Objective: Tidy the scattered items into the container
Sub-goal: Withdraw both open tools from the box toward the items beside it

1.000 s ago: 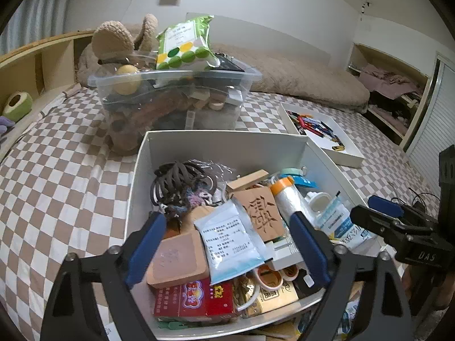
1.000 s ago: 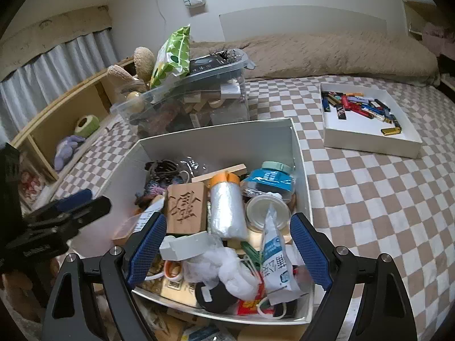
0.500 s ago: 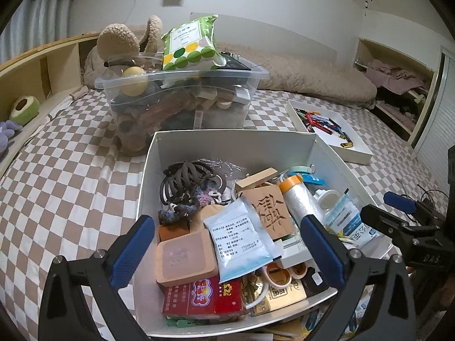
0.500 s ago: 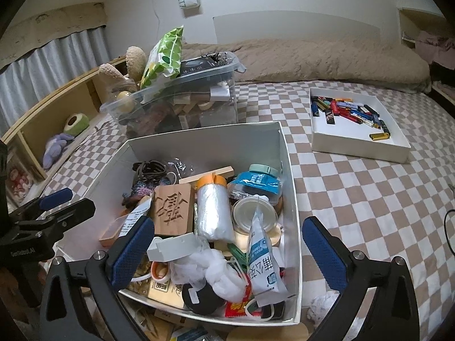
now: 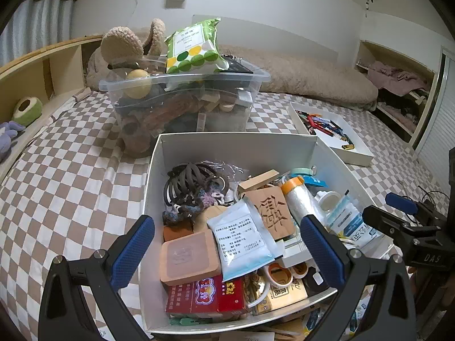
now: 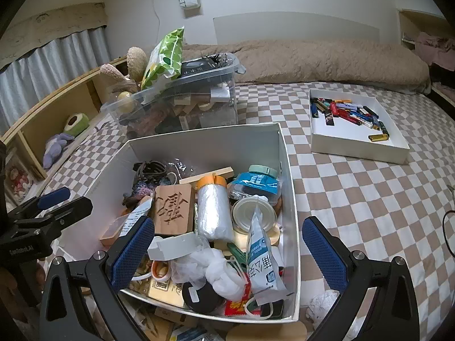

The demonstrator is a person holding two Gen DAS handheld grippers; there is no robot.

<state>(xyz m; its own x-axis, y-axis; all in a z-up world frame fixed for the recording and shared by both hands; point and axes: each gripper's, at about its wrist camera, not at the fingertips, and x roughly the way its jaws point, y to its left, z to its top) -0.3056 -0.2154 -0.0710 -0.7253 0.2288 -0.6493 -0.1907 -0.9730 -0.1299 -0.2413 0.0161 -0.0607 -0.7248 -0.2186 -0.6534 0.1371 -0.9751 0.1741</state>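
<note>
A white box (image 5: pixel 236 147) on the checkered bed is heaped with small items: a carved wooden block (image 5: pixel 270 210), a white sachet (image 5: pixel 241 238), a foil roll (image 5: pixel 297 199), dark hair ties (image 5: pixel 187 182) and a red carton (image 5: pixel 204 298). My left gripper (image 5: pixel 227 247) hovers open over the box's near left part, holding nothing. My right gripper (image 6: pixel 227 248) hovers open above the near right part of the box (image 6: pixel 204 145), also empty. A white fluffy ball (image 6: pixel 324 304) lies on the bed outside the box's right corner. More loose bits lie under the box's near edge.
Behind the box stands a clear plastic bin (image 5: pixel 184 105) with a green pack (image 5: pixel 193 48) on top. A shallow white tray (image 6: pixel 358 142) of small coloured sticks lies to the right. A wooden shelf (image 6: pixel 42 122) runs along the left, a brown bolster (image 6: pixel 312 59) across the back.
The jaws of both grippers have spread wider. Neither hand has shifted, and the things in the box lie as before.
</note>
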